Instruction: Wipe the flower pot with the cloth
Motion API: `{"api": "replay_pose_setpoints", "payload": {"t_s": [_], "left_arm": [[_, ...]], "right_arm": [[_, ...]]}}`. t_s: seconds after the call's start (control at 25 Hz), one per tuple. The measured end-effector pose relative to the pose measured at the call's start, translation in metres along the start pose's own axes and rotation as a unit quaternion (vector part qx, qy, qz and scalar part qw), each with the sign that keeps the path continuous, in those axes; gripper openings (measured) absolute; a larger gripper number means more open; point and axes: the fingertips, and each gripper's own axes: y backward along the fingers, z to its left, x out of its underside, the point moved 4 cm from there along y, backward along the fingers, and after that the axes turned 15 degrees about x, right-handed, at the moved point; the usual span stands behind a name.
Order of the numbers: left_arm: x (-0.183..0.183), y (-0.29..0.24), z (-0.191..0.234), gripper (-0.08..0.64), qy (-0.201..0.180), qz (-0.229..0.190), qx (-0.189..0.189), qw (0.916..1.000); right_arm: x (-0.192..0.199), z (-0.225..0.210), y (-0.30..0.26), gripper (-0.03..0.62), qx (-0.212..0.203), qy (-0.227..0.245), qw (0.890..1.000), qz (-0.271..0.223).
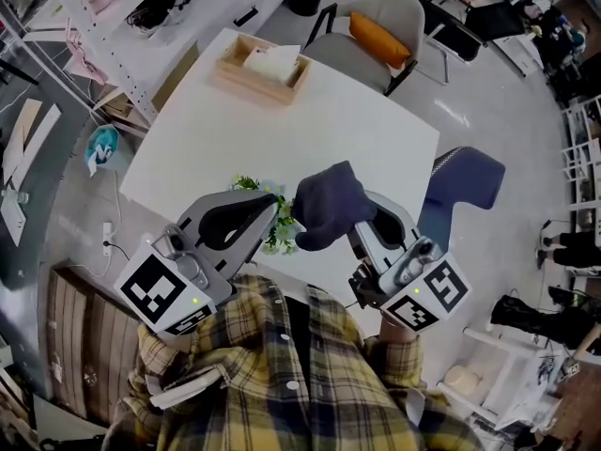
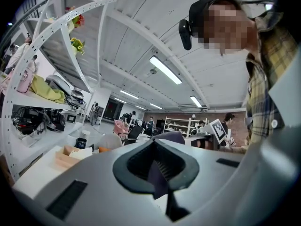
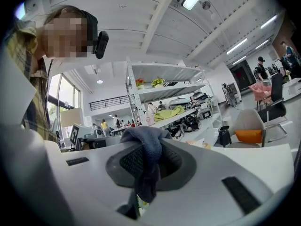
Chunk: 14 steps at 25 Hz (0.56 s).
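My right gripper [image 1: 362, 228] pinches the cloth [image 1: 329, 203]; my left gripper [image 1: 270, 212] does too (just a corner, I think). The flower pot [image 1: 280, 239] sits mid-frame under them. A hard push could tip it.

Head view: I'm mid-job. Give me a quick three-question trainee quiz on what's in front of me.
1. Which gripper holds the cloth? A: left. B: right.
2. True or false: the wooden tray sits near the table's far edge, apart from the plant.
3. Fill in: the cushion on the grey chair is ____.
Key: 1 B, the right gripper; 2 true; 3 orange.
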Motion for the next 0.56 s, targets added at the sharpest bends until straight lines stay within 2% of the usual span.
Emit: {"api": "replay_pose_setpoints", "payload": {"t_s": [0.56], "left_arm": [[0.008,-0.03,-0.011,0.009,-0.011,0.016,-0.006,0.9998]], "right_arm": [[0.0,-0.021,0.015,0.023,-0.011,0.0,1.0,0.0]]}}
